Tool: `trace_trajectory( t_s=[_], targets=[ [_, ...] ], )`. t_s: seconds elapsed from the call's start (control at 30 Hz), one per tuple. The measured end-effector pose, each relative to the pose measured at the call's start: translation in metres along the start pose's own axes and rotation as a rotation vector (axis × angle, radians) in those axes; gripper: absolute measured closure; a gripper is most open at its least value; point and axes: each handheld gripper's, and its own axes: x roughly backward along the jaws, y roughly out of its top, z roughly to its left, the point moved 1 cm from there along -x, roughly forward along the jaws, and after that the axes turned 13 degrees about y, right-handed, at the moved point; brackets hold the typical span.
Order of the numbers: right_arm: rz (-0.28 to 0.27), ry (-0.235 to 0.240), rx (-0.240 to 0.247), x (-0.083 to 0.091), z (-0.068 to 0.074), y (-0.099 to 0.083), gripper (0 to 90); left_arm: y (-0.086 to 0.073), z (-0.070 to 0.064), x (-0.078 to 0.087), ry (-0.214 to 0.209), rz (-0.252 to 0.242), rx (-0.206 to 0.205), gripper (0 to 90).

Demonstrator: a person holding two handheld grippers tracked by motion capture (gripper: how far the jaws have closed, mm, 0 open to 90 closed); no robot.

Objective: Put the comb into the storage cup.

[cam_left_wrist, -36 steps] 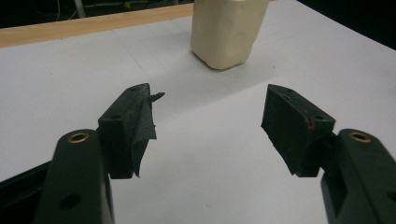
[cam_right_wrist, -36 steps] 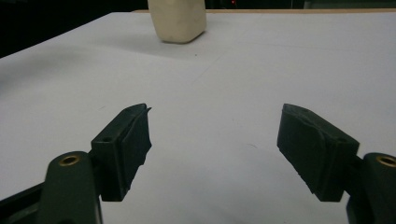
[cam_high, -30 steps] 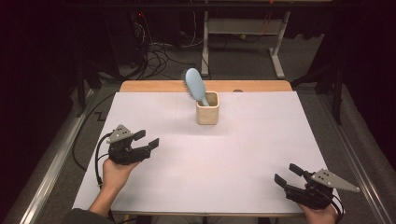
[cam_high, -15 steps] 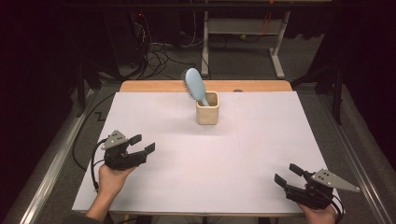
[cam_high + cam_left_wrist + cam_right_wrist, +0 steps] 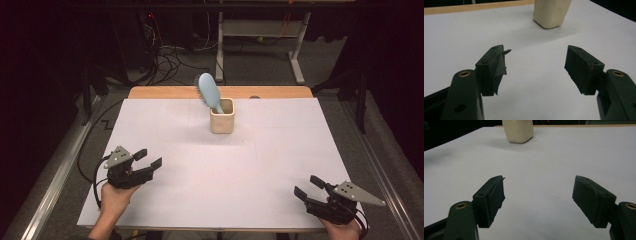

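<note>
The left gripper (image 5: pixel 148 159) sits low over the white table cover (image 5: pixel 165 130) near the table's front left, held in the person's left hand (image 5: pixel 114 199), its two black jaws spread wide with nothing between them. In the left gripper view the gripper (image 5: pixel 535 60) points toward the cream cup (image 5: pixel 552 12), which stands well ahead and slightly to the right of the jaw gap; only bare white surface lies between the jaws.

The right gripper (image 5: pixel 310 186) rests near the front right corner, gripped by the right hand (image 5: pixel 341 230), its jaws likewise standing apart and empty, aimed inward across the table. In the right gripper view the gripper (image 5: pixel 539 186) faces open white surface, with the cup (image 5: pixel 518 130) far ahead and to the left.

The cup (image 5: pixel 222 116) stands upright toward the far middle of the table, well apart from both grippers. A light blue hairbrush (image 5: pixel 208 91) stands in it handle down, its head leaning up and to the left above the rim, bristles facing left. Behind the cup a strip of bare wooden tabletop (image 5: pixel 160 92) shows along the far edge.
</note>
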Motion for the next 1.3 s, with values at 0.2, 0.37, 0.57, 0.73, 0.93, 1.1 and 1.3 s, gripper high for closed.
trace_trajectory(
  t_s=[0.2,0.37,0.57,0.73,0.93,1.1,1.3],
  targets=[
    [0.0,0.0,0.001,0.0,0.0,0.0,26.3,-0.007,0.002,0.001,0.0,0.002,0.012,33.3],
    [0.002,-0.001,0.001,0.0,0.0,0.0,26.4,-0.012,0.004,0.002,0.002,0.003,0.022,33.0],
    [0.003,-0.002,0.002,0.0,0.0,0.0,26.4,-0.017,0.005,0.003,0.006,0.004,0.03,32.9],
    [0.003,-0.004,-0.001,0.0,0.0,0.0,26.3,-0.022,0.007,0.003,0.01,0.004,0.031,32.6],
    [0.004,-0.004,0.001,0.0,0.0,0.0,26.3,-0.025,0.009,0.005,0.018,0.002,0.028,32.5],
    [0.003,-0.006,0.003,0.0,0.0,0.0,26.3,-0.028,0.008,0.004,0.024,0.005,0.023,32.4],
    [0.003,-0.005,0.003,0.0,0.0,0.0,26.4,-0.03,0.009,0.004,0.037,0.006,0.014,32.3]
  ],
)
